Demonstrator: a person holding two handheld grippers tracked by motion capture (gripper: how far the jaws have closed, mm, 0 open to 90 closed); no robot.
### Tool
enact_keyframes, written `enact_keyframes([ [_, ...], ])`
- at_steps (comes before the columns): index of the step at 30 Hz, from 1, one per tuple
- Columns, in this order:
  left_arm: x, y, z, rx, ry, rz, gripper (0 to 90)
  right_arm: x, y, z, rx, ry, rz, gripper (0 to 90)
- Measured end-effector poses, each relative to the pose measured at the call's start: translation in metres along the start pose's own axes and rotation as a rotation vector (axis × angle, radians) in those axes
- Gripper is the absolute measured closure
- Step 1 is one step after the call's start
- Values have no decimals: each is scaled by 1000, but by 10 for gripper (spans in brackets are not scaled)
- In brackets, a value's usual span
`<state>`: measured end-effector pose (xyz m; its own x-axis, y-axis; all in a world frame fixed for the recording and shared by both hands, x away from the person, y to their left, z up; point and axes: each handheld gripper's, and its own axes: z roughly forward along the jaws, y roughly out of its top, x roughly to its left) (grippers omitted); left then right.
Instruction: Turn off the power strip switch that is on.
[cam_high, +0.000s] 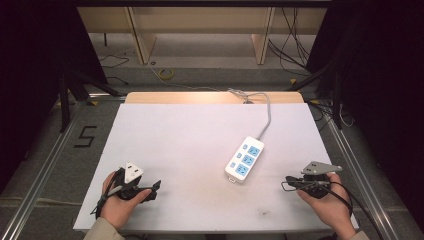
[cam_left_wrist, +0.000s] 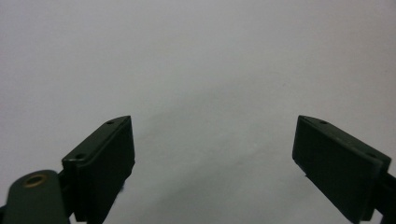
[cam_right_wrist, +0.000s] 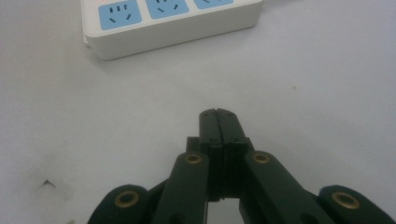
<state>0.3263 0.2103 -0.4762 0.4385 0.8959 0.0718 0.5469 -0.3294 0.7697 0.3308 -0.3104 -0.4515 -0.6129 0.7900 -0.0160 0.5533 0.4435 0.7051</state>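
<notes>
Two tongs and nothing in either of them: as I read it, the work has not started. The power strip (cam_high: 244, 160) lies flat on the white desk (cam_high: 190, 145), right of the middle, its cord (cam_high: 265, 117) trailing off toward the far edge, and all three blue sockets look empty to me. I see no plug on the desk, so whatever is to be done with the strip is all ahead.

My right tongs (cam_high: 289, 181) sit pressed together with nothing between them, held low over the desk near its front right corner and pointing inward toward the strip. From the right gripper view the closed tips (cam_right_wrist: 218, 115) aim at the strip's near end (cam_right_wrist: 170, 25), near it but apart from it.

My left tongs (cam_high: 154, 190) stand wide apart and empty; in the left gripper view the two pads (cam_left_wrist: 105, 163) frame bare white desk. That hand (cam_high: 117, 205) rests near the front left corner, well apart from the strip, its tongs pointing right across the desk
</notes>
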Motion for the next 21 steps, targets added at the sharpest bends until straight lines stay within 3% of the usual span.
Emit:
enact_keyframes([
  [21,-1,0,0,-3,1,0,127,2,12,5,21,20,-1,900],
])
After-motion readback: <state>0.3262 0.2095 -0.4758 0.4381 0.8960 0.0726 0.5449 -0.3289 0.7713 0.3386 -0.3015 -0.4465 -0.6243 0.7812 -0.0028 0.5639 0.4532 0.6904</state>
